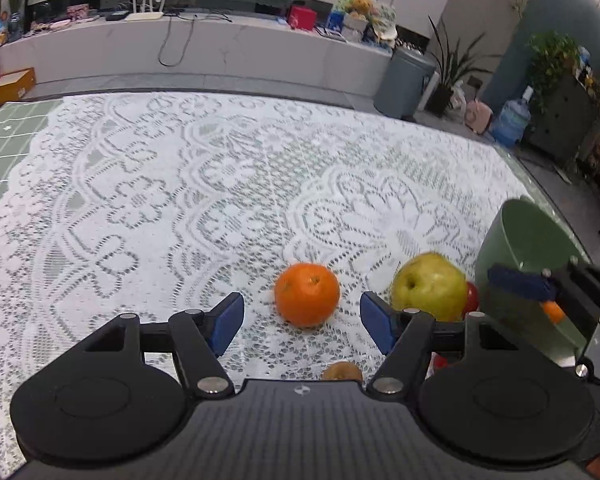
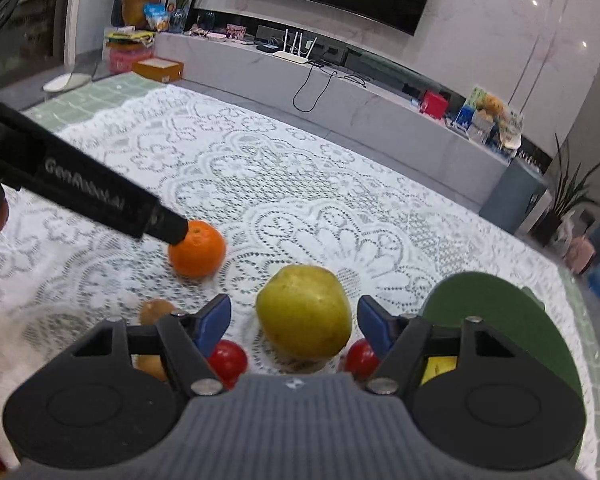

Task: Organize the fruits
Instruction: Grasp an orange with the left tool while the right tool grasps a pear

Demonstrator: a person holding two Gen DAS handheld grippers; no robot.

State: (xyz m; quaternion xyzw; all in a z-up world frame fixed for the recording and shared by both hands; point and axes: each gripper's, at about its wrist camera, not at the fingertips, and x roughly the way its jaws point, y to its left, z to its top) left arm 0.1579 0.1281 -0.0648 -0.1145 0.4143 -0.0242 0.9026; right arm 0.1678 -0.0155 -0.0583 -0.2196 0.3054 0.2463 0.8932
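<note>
An orange (image 1: pixel 307 294) lies on the lace tablecloth, just beyond my open left gripper (image 1: pixel 302 322); it also shows in the right wrist view (image 2: pixel 198 249), with the left gripper's tip touching its top left. A yellow-green apple (image 2: pixel 305 317) sits between the fingers of my open right gripper (image 2: pixel 294 326), not clamped; it also shows in the left wrist view (image 1: pixel 429 286). Two red fruits (image 2: pixel 229 360) (image 2: pixel 362 356) lie near the right gripper's fingers. Brown kiwis (image 2: pixel 156 310) lie at the left. A green bowl (image 2: pixel 496 320) stands right of the apple.
The white lace tablecloth (image 1: pixel 180 200) covers a green grid mat (image 1: pixel 12 136). The table's far edge faces a low TV bench (image 2: pixel 340 100) with clutter. A grey bin (image 1: pixel 404 80) and potted plants stand beyond the right side.
</note>
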